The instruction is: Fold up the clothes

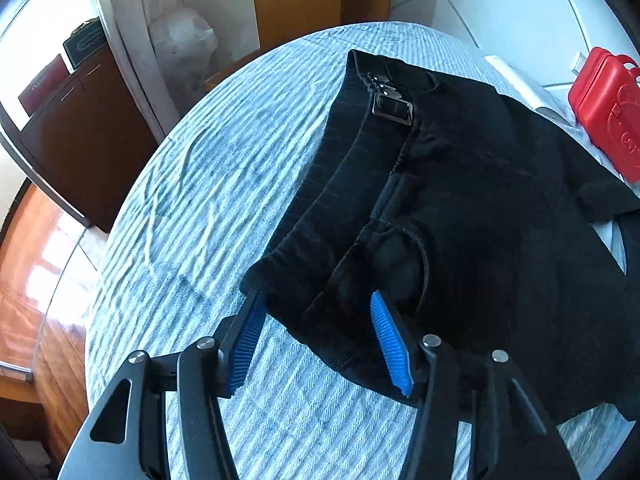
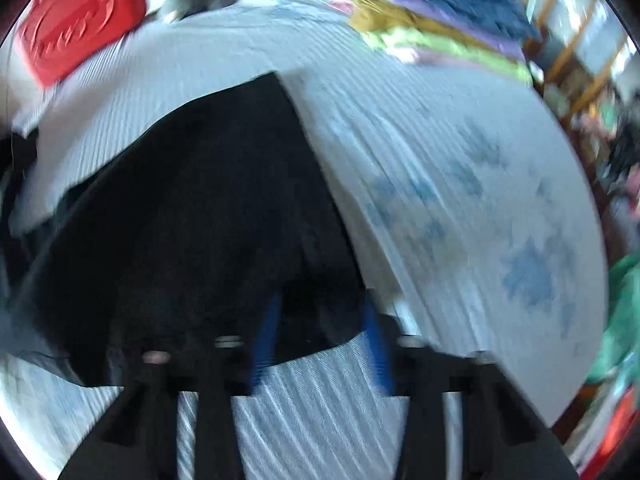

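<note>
- Right, my left hand-held gripper has its jaws spread wide, one blue pad lying on top of the black trousers and the other at their near corner by the waistband; nothing is pinched yet.
- My right hand-held gripper shows through heavy blur. Its jaws look parted, with the dark cloth's edge lying between them, but I cannot tell if they grip it.
- The trousers lie spread on the bench, over a blue-and-white ribbed cloth, waistband and metal buckle toward the far side in the left view.
- I judge the step in hand is taking hold of the near edge for a fold. To do it well I'd slide one finger under all the layers at the corner, close firmly, and match the height of both grippers so the fold line stays straight.
- Thick waistband cloth may slip, so I'd bite deep rather than at the tip.
- Further out: a red plastic case just beside the trousers, which the fold should clear, and a stack of folded coloured clothes at the far edge.
</note>
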The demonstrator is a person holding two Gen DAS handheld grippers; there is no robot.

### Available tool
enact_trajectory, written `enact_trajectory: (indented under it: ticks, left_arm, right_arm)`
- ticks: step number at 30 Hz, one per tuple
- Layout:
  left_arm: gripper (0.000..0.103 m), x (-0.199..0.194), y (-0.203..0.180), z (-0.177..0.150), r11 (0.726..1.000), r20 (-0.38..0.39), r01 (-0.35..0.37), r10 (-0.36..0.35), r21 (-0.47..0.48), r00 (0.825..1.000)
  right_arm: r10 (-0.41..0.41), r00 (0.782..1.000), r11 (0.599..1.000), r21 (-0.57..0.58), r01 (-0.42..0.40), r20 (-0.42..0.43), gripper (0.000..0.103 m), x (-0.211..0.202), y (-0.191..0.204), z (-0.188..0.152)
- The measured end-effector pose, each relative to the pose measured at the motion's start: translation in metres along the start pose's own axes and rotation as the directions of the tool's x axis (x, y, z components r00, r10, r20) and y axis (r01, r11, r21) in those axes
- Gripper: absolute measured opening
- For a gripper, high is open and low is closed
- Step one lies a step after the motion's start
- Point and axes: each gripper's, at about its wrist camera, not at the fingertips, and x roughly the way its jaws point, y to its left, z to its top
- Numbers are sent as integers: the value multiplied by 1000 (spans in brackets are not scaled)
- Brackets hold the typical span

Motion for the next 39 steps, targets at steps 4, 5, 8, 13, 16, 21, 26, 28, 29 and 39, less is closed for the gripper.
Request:
enact_trajectory:
  ticks: [4,5,8,13,16,21,26,28,29,39]
  left_arm:
    - [54,0,-2,0,1000,4,-9,9,4,1000]
    - [38,-1,-4,-1,999,3,-43,43,21,999]
    - [27,-7,-1,-6,999,0,-41,41,32,999]
    - [23,-32,-6,-4,998,41,-62,61,30,997]
    - [22,-43,-4,-1,996,47,-82,81,18,996]
    - [28,-21,7,1,994,-59,-106,106,-4,993]
    - [33,-47,9,12,996,18,-91,91,-16,996]
    - [33,-53,7,24,998,38,-57,58,-27,998]
    - [33,-53,3,33,999,47,-36,37,-29,998]
    - [33,-44,-154,99,925,60,226,-256,307,965]
  right_arm:
    - [-69,997,997,-24,70,21,5,-8,14,-1]
    - [-78,997,997,-18,78,29,5,-12,14,-2]
    - [-94,990,995,51,89,101,5,-46,-2,-5]
    - [-125,970,981,172,90,208,5,-112,-36,-13]
    - [-117,979,971,225,77,168,5,-118,-50,-22]
    - [-63,991,950,298,95,-115,17,-51,-70,-51]
    - [76,997,975,209,-72,-13,19,-77,-41,-44]
    - [224,974,965,134,-226,30,19,-84,-7,-27]
    - [298,954,949,95,-301,47,19,-88,10,-19]
    - [591,803,787,-163,-595,-76,19,-59,236,45]
